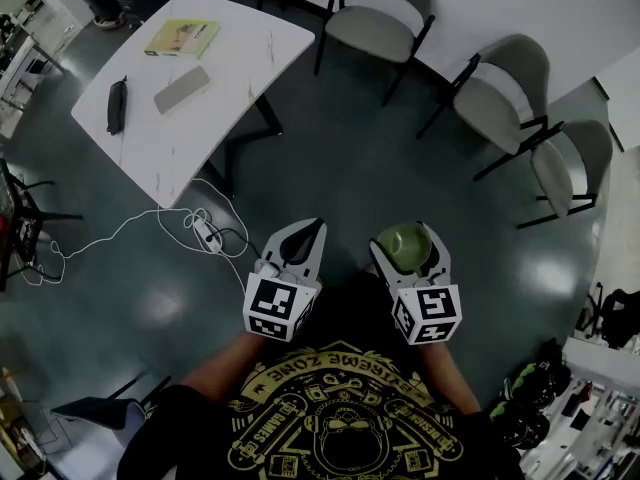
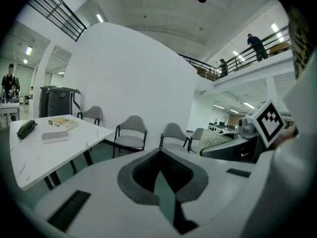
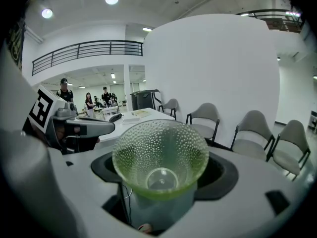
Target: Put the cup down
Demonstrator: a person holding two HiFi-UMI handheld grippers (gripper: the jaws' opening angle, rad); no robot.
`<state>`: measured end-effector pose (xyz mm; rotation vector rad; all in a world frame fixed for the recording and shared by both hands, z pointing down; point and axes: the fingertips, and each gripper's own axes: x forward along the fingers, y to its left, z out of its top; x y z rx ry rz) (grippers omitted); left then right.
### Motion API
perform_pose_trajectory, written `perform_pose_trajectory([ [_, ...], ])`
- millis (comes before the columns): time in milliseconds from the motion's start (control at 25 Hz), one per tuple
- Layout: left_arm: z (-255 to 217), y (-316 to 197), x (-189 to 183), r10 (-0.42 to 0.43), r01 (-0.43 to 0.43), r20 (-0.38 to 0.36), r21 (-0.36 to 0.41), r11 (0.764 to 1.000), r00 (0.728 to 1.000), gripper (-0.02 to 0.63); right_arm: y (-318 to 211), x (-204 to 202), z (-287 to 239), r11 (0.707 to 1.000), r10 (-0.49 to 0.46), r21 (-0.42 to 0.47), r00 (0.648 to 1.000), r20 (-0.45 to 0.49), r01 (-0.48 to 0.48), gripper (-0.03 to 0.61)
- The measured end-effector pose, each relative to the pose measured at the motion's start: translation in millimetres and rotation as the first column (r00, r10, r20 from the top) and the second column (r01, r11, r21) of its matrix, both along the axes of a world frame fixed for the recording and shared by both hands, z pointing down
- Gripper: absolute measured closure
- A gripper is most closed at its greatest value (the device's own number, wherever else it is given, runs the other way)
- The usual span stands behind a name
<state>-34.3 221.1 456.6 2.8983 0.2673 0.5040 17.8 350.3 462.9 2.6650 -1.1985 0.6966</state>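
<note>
In the head view, a green cup (image 1: 403, 246) is seen clamped in the right gripper (image 1: 405, 240), mouth upward, above bare floor and just in front of the person's body. The left gripper (image 1: 300, 243) is held beside it with nothing in it. A white table (image 1: 230, 58) stands well apart, ahead and to the left. The cup is judged to be in carriage, with the setting-down not yet begun. A cable (image 1: 150, 223) is strung across the floor between the person and the table and would have to be stepped over. The chairs (image 1: 385, 18) are kept well to the right, so open room is left on the way.

In the left gripper view, the jaws are seen pressed together with nothing between them. The table's near edge and a bare stretch of its top are shown beside a book (image 2: 63, 122).

In the right gripper view, the cup is seen gripped low on its body, the jaws closed against both sides. A bare patch inside the table edge would have to be reached and the base rested flat before the jaws are parted.
</note>
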Motion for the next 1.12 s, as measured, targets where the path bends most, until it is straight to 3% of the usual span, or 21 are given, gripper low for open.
perform_pose_trajectory([
  [400,2,-20,-17,-0.12,0.12,0.001,-0.004,0.993,0.993,0.607,-25,-1,-6,0.993,-0.12,0.005,0.993,-0.008,0.12,0.184],
  [680,3,-38,-14,-0.23,0.23,-0.002,0.008,0.973,0.973,0.607,-51,11,0,0.972,-0.236,0.017,0.972,-0.007,0.236,0.183],
  [1120,-3,-48,49,-0.34,0.34,-0.005,-0.003,0.94,0.94,0.607,-78,77,-9,0.924,-0.382,0.011,0.924,-0.028,0.382,0.184],
])
